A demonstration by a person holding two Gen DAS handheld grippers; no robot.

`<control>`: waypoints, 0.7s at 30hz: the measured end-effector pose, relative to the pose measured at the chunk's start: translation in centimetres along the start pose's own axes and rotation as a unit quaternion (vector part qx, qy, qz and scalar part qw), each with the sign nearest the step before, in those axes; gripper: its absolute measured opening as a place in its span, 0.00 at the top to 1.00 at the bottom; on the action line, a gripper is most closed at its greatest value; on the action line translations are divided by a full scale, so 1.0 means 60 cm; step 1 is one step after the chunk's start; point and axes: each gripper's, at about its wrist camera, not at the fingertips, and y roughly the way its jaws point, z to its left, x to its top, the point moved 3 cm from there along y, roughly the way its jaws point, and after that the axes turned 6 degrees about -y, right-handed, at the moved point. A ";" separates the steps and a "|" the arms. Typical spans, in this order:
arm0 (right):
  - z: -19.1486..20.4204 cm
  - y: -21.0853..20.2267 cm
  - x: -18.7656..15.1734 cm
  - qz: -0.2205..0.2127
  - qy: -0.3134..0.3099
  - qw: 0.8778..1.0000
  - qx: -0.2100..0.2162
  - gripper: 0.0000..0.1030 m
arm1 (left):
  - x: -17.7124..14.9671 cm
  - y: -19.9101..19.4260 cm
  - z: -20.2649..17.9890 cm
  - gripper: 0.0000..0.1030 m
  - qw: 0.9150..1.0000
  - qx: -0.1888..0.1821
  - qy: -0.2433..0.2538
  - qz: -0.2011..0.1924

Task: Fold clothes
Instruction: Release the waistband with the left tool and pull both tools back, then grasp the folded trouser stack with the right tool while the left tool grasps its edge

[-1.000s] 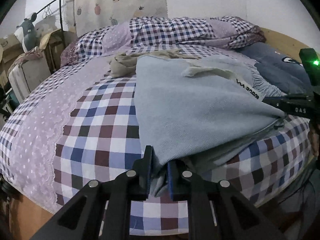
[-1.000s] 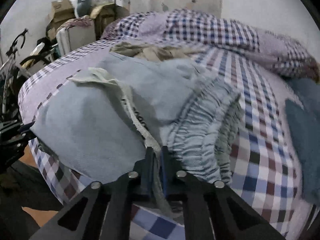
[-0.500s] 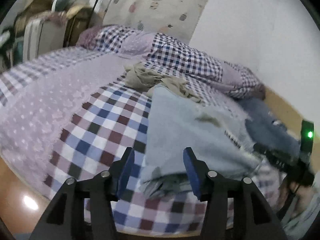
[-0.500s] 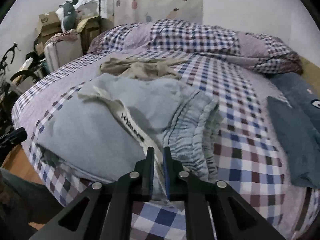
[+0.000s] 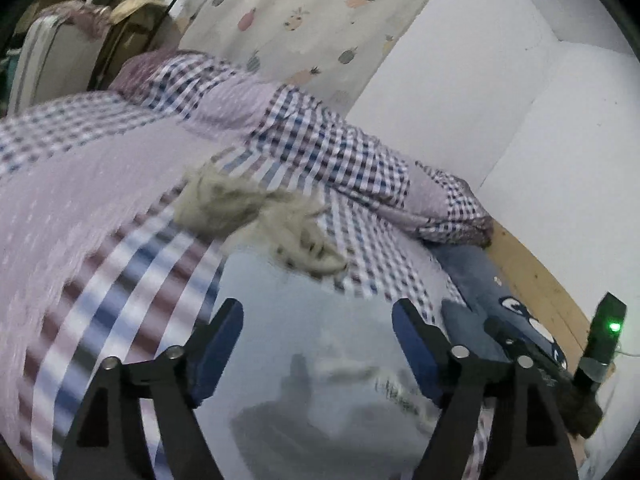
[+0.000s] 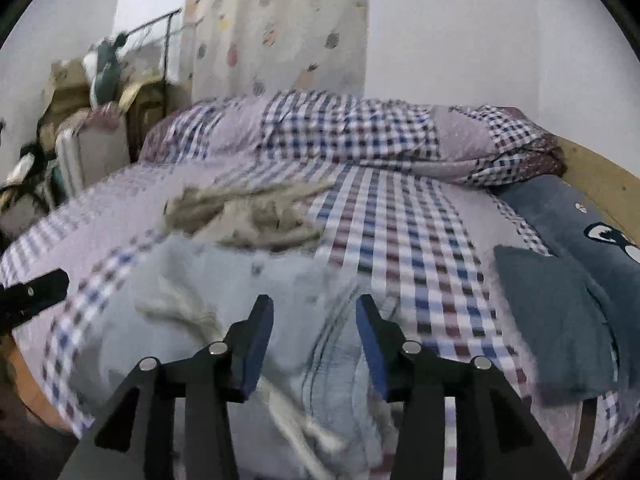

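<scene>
A pale blue garment (image 5: 304, 360) lies folded on the checked bed near the front edge, blurred by motion; in the right wrist view the garment (image 6: 224, 320) shows its ruffled waistband and a cream drawstring. My left gripper (image 5: 318, 344) hangs open above it, holding nothing. My right gripper (image 6: 314, 344) is open too, over the waistband, with nothing between its fingers. A crumpled beige garment (image 5: 248, 216) lies further back on the bed, also the beige heap (image 6: 248, 216) in the right wrist view. The other gripper's dark body (image 5: 560, 376) shows at the left view's right edge.
A folded dark blue-grey garment (image 6: 552, 320) and a dark blue pillow with a cartoon face (image 6: 592, 220) lie at the right. A checked duvet (image 6: 340, 132) is bunched along the wall. A suitcase (image 6: 88, 152) and boxes stand left of the bed.
Both grippers were shut on the pale blue garment; the left opened first, then the right. Both have lifted and pulled back from the cloth, which now lies loose on the bed.
</scene>
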 end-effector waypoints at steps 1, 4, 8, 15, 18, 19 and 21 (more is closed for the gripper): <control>-0.006 0.006 0.014 -0.008 0.011 1.000 0.002 0.31 | 0.016 0.017 -0.011 0.19 1.000 0.002 0.008 0.002; -0.019 0.025 0.053 -0.033 0.041 0.999 0.012 0.16 | 0.044 0.075 -0.040 0.19 0.999 0.016 0.043 0.022; -0.026 0.072 0.087 -0.038 0.071 0.996 0.036 0.04 | 0.031 0.178 -0.043 0.18 0.990 0.069 0.091 0.077; -0.001 0.265 0.010 0.110 0.077 0.988 0.082 0.03 | -0.053 0.264 0.019 0.18 0.976 0.133 0.144 0.093; 0.011 0.329 -0.026 0.161 0.066 0.981 0.084 0.03 | -0.069 0.269 0.016 0.16 0.971 0.149 0.170 0.083; 0.014 0.332 -0.028 0.161 0.060 0.982 0.076 0.03 | -0.072 0.271 0.018 0.16 0.970 0.151 0.172 0.081; 0.019 0.341 -0.032 0.162 0.050 0.984 0.060 0.03 | -0.076 0.276 0.022 0.16 0.970 0.152 0.174 0.078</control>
